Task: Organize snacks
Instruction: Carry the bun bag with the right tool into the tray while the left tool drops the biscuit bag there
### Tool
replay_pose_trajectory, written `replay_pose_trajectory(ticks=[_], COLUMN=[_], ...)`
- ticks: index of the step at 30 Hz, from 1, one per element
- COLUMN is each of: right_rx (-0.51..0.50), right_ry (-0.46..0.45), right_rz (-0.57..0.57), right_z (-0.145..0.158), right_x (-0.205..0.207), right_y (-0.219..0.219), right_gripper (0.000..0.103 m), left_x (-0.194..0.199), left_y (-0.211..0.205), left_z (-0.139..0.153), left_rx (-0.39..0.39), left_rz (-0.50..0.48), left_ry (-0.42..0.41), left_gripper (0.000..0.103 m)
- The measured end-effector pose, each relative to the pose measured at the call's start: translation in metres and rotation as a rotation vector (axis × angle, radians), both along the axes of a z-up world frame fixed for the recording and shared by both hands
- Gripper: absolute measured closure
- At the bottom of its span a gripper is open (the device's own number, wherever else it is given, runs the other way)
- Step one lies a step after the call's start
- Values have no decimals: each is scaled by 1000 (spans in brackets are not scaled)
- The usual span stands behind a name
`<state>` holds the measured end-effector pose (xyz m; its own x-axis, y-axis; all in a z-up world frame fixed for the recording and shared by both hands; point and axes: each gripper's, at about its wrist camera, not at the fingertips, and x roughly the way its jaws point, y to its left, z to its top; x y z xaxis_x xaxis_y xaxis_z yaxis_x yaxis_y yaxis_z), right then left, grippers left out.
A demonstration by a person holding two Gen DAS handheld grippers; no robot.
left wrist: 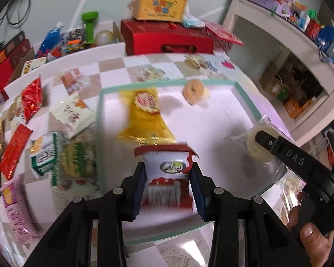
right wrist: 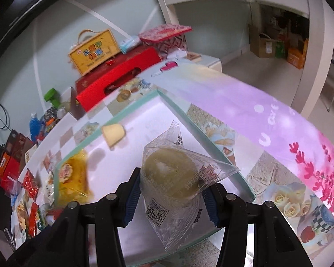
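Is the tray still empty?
No: a yellow bag and a round pastry already lie inside the tray.

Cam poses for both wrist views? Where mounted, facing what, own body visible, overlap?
Left wrist: on left gripper, angled down at the tray; jaws clamp a red-white packet; right gripper and the hand holding it show.
Right wrist: on right gripper, angled down; jaws hold a clear-wrapped cake.
Shared: tray, yellow packet, red box.

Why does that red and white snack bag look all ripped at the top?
The red-and-white snack packet clamped in the left gripper has a ragged, crumpled red top edge, possibly torn, though blur makes that uncertain. Nothing looks spilled inside the tray.
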<state>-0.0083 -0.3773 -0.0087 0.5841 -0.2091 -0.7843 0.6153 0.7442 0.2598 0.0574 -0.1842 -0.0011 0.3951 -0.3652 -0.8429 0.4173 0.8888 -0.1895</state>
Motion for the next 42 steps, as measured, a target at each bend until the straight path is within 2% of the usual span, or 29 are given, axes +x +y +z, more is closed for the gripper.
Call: replay_pose_trajectory(ticks=[3, 5, 6, 7, 14, 16, 18, 19, 23, 26, 35, 42], right_rx=[4, -4, -12, -15, -34, -43, -61, -66, -65, -76, -95, -96], right_ry=[18, 38, 49, 50, 49, 56, 66, 68, 78, 90, 72, 23], right_rz=[17, 37, 45, 49, 56, 54, 51, 51, 65, 69, 78, 75], right_z=[-7, -9, -9, -9, -2, -1, 0, 0, -2, -4, 1, 10], right_x=[3, 8, 9, 9, 9, 9, 11, 11, 13, 15, 14, 11], right_y=[2, 6, 8, 10, 15, 16, 17, 18, 20, 23, 27, 30], right_gripper=[46, 45, 43, 41, 39, 32, 14, 13, 11, 0, 0, 0], left_x=[-1, 0, 1, 1, 3, 5, 8, 9, 16, 23, 30, 26], left_y=[-1, 0, 2, 4, 20, 28, 37, 42, 62, 78, 121, 155], left_z=[-2, -2, 0, 1, 12, 12, 12, 12, 10, 4, -2, 7], left_rx=[-2, -10, -16, -20, -40, -47, -42, -38, -12, 9, 13, 3], left_rz=[2, 14, 19, 23, 57, 76, 117, 139, 225, 279, 383, 435], left_ry=[-5, -8, -5, -2, -3, 4, -1, -10, -39, -32, -10, -4], left_gripper=[62, 55, 40, 30, 29, 23, 11, 7, 3, 1, 1, 1])
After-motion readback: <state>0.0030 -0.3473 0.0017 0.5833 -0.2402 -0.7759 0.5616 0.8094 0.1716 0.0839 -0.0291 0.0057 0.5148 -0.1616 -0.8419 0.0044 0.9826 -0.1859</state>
